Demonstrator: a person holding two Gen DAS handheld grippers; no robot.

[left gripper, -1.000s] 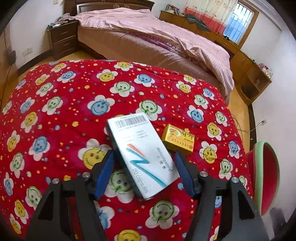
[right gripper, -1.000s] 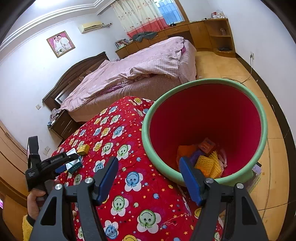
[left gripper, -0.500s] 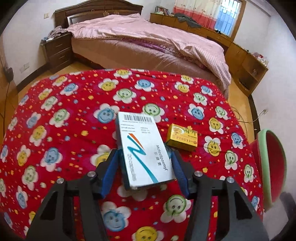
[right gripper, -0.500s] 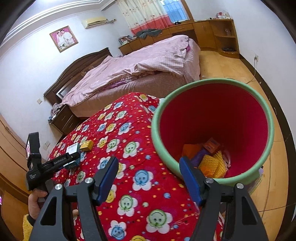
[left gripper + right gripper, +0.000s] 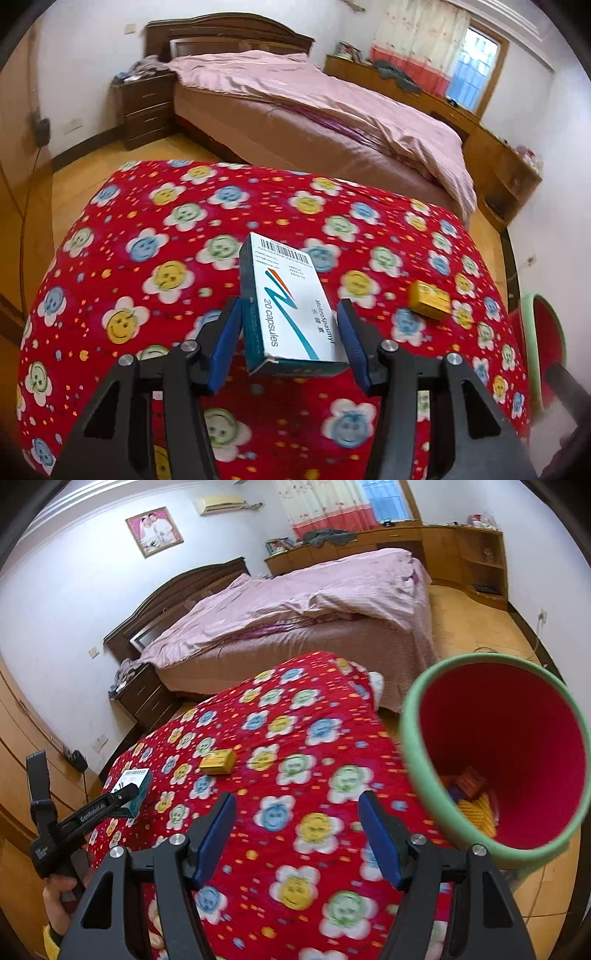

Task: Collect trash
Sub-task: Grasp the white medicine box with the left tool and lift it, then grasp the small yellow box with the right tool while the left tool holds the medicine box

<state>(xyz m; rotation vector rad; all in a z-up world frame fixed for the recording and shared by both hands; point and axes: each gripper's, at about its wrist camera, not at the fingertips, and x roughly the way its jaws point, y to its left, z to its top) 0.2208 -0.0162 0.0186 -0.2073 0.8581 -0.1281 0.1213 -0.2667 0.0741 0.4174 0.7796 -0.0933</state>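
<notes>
The capsule box [image 5: 291, 306] is sitting between the left gripper [image 5: 290, 341] fingers, its long sides against the blue pads and its barcode end jutting beyond the fingertips. It is likely light, thin cardboard that crushes easily, so a gentle pinch across those long sides suits it. The jaws have just been closing on it, and the box is now lifted off the red smiley quilt [image 5: 159, 273], where a second ago it lay flat. The right gripper [image 5: 297, 834] is hanging spread and empty, the red bin [image 5: 495, 760] just beyond its right finger.
</notes>
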